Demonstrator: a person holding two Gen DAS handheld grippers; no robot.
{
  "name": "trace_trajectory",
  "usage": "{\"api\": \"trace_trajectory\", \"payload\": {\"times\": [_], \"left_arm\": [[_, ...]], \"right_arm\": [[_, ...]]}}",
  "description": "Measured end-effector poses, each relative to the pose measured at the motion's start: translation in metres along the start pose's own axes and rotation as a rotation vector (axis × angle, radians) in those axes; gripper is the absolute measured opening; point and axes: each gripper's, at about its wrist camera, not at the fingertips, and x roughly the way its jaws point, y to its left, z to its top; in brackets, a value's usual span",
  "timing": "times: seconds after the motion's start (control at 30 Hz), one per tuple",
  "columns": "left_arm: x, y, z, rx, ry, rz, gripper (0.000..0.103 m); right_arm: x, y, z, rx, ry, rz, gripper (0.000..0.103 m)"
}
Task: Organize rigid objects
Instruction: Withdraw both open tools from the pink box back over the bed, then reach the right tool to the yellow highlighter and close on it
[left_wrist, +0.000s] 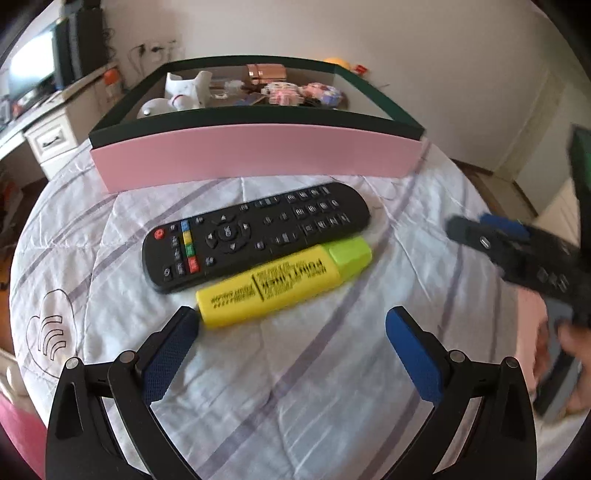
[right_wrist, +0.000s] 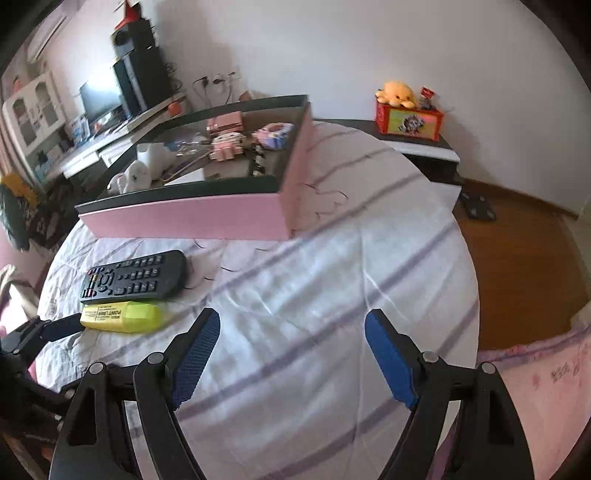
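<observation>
The left gripper is held with its blue-padded jaws wide apart and nothing between them; its left fingertip stands just beside the rear end of a yellow highlighter, whether touching cannot be told. The right gripper is spread open as well, empty, above the white quilt with purple stripes.

Just ahead of the left gripper the highlighter is laid on the quilt, its green cap pointing right. Directly behind it, side against side, a black remote control is placed. Farther ahead a pink box with a dark green rim is seen, filled with small items.

Only in the right wrist view can the words "POINT LINER" be read on the highlighter; in the left view the print is upside down and blurred. "OK" is seen on the remote's middle button. Only the right view shows a red box with a yellow plush toy far ahead to the right.
</observation>
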Motion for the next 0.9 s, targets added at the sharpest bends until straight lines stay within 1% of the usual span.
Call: {"api": "trace_trajectory", "payload": {"times": [0.1, 0.2, 0.23, 0.27, 0.33, 0.4, 0.47, 0.53, 0.6, 0.67, 0.73, 0.77, 0.83, 0.87, 0.9], "left_arm": [[0.008, -0.005, 0.008, -0.046, -0.006, 0.042, 0.103], [0.014, -0.009, 0.014, -0.095, 0.002, 0.099, 0.103], [0.016, -0.011, 0.015, -0.097, 0.003, 0.112, 0.103], [0.020, -0.015, 0.016, -0.093, 0.010, 0.144, 0.103], [0.023, -0.021, 0.016, -0.064, 0.015, 0.173, 0.103], [0.026, -0.023, 0.014, -0.034, 0.002, 0.175, 0.103], [0.025, -0.020, 0.012, -0.025, -0.018, 0.154, 0.102], [0.023, -0.016, 0.010, -0.007, -0.022, 0.136, 0.101], [0.021, -0.011, 0.006, 0.018, -0.016, 0.139, 0.101], [0.017, 0.002, 0.001, 0.006, -0.008, 0.141, 0.101], [0.009, 0.013, -0.003, -0.015, -0.017, 0.116, 0.100], [0.004, 0.020, -0.006, -0.020, -0.022, 0.090, 0.100], [0.000, 0.027, -0.009, -0.013, -0.033, 0.066, 0.100], [-0.004, 0.032, -0.013, 0.005, -0.040, 0.053, 0.100], [-0.005, 0.035, -0.014, 0.011, -0.043, 0.061, 0.100]], "right_arm": [[0.001, -0.008, -0.001, 0.015, 0.004, -0.009, 0.082], [0.002, -0.011, -0.001, 0.020, 0.001, 0.008, 0.082], [0.002, -0.011, -0.001, 0.018, 0.000, 0.011, 0.082], [0.003, -0.012, -0.001, 0.019, -0.001, 0.014, 0.082], [0.006, -0.013, -0.001, 0.024, 0.006, 0.020, 0.082], [0.007, -0.013, -0.002, 0.023, 0.007, 0.027, 0.082], [0.007, -0.013, -0.002, 0.025, 0.007, 0.031, 0.082], [0.007, -0.012, -0.002, 0.024, 0.006, 0.035, 0.082], [0.006, -0.009, -0.002, 0.015, 0.007, 0.048, 0.082], [0.006, -0.002, -0.002, 0.001, 0.007, 0.052, 0.082], [0.008, 0.006, -0.003, -0.016, 0.012, 0.056, 0.082], [0.010, 0.011, -0.005, -0.026, 0.018, 0.062, 0.082], [0.013, 0.022, -0.008, -0.042, 0.024, 0.083, 0.082], [0.013, 0.029, -0.009, -0.050, 0.027, 0.093, 0.082], [0.014, 0.035, -0.011, -0.059, 0.030, 0.100, 0.082]]}}
